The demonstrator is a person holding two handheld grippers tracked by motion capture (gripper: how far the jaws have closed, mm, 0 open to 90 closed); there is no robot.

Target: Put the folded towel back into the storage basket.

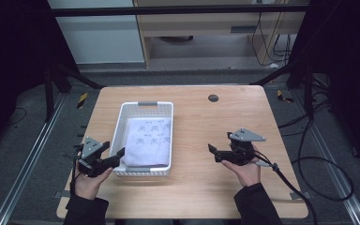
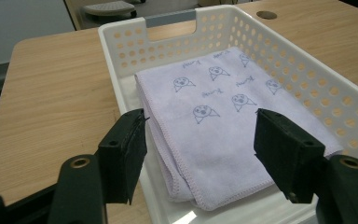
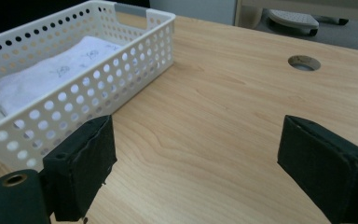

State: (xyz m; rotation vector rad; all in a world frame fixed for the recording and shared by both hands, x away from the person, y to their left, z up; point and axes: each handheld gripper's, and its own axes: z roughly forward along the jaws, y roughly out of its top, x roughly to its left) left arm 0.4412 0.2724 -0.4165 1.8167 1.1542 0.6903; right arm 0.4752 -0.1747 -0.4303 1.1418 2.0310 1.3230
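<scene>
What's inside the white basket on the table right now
A folded pale lilac towel with small printed faces lies flat in the white basket, covering most of its floor. A strip of bare floor shows at the near end. Anything beneath the towel is hidden.

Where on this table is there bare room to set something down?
The widest bare patch is the table between the white basket and the right gripper, back to the round hole. A narrower strip runs left of the basket. The basket holds a folded towel, with the left gripper at its near corner.
</scene>
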